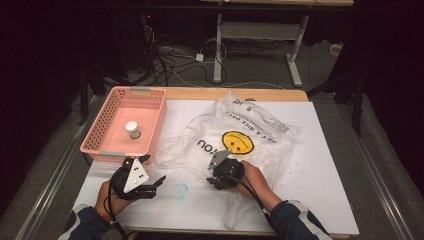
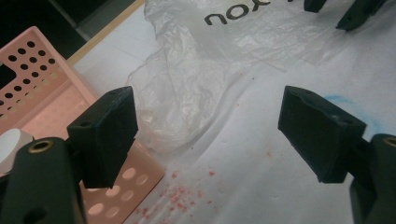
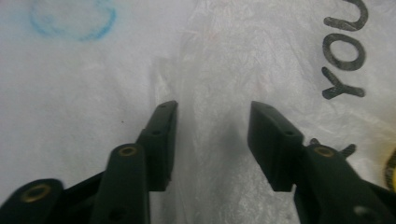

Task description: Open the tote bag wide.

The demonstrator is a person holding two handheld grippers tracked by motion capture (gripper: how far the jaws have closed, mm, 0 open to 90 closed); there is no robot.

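Pink basket (image 1: 111,112) at far left holds 1 white-capped jar (image 1: 133,129). Your left gripper (image 1: 150,182) hovers just beside its near corner, jaws wide with nothing between them. To the right, 1 clear plastic bag (image 1: 260,131) with a yellow smiley lies flat on the white table sheet (image 1: 320,170). Your right gripper (image 3: 212,135) sits low over the bag's near edge, jaws partly apart, film between them, not pinched.

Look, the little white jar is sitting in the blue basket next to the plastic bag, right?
Not quite: the basket is pink, not blue, as the high view shows. The little white jar does sit in it, and the plastic bag does lie next to it on the table.
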